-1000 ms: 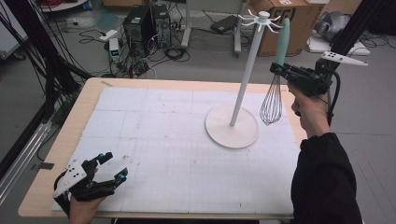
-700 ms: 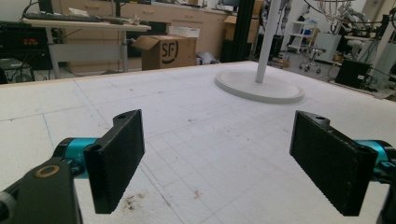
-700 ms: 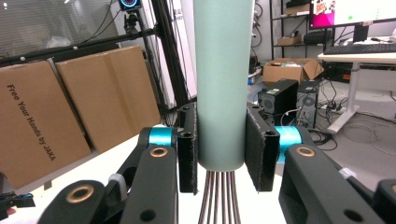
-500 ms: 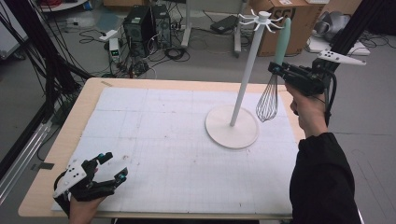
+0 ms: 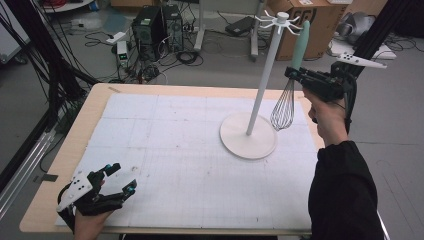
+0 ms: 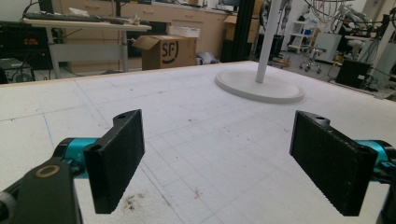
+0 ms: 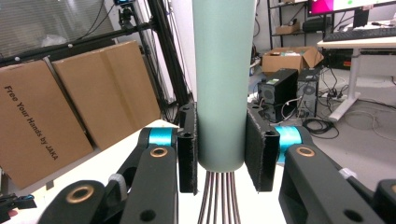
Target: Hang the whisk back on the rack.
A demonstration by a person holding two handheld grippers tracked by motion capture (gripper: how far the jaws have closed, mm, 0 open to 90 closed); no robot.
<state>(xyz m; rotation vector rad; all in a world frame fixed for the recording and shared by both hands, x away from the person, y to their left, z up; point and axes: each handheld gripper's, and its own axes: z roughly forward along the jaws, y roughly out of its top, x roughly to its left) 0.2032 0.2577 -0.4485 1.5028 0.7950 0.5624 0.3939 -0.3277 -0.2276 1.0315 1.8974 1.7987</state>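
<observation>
Right tongs (image 5: pixel 294 74) clamp the whisk (image 5: pixel 290 85) up beside the white stand (image 5: pixel 252 125), handle at a hook; left tongs (image 5: pixel 117 182) rest spread wide at the tabletop's (image 5: pixel 175 150) near corner. Left gripper view: jaws apart, nothing between. Right gripper view: pads (image 7: pixel 187 149) squeeze the mint handle (image 7: pixel 223 84).

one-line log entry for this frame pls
right gripper: shut on whisk handle, beside rack hooks | left gripper: open, over table | whisk: upright, wires down
</observation>
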